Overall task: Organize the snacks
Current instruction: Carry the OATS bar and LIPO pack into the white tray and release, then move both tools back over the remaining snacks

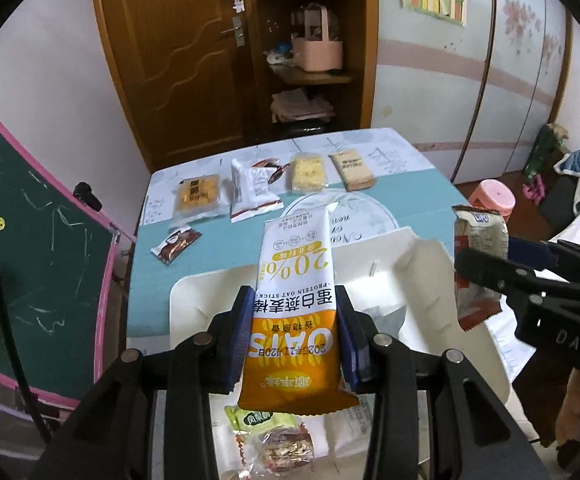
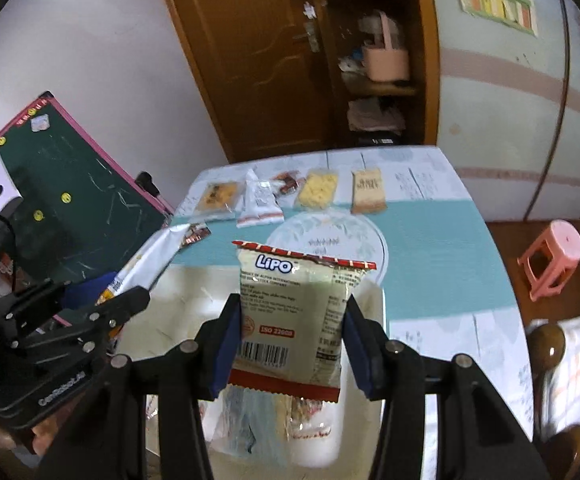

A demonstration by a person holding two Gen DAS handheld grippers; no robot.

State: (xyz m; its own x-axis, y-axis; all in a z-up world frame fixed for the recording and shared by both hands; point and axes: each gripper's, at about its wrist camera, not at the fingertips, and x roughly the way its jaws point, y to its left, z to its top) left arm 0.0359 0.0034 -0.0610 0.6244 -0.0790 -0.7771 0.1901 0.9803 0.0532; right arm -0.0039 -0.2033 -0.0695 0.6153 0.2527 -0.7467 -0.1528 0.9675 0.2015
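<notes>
Lengthwise, oat stick packet (image 1: 294,312) in left tongs (image 1: 294,340), pointing away toward table (image 1: 410,200).

Snack heap (image 2: 273,420) under packet, blurred

My left gripper (image 1: 296,340) holds the oat stick packet (image 1: 296,312) above the tray (image 1: 422,264); my right gripper (image 2: 294,344) holds the Lipo packet (image 2: 294,320) beside it, to its right; behind the tray, five snacks (image 1: 308,171) lie in a row across the table (image 1: 410,196); one small packet (image 1: 175,245) lies nearer, left.
</notes>
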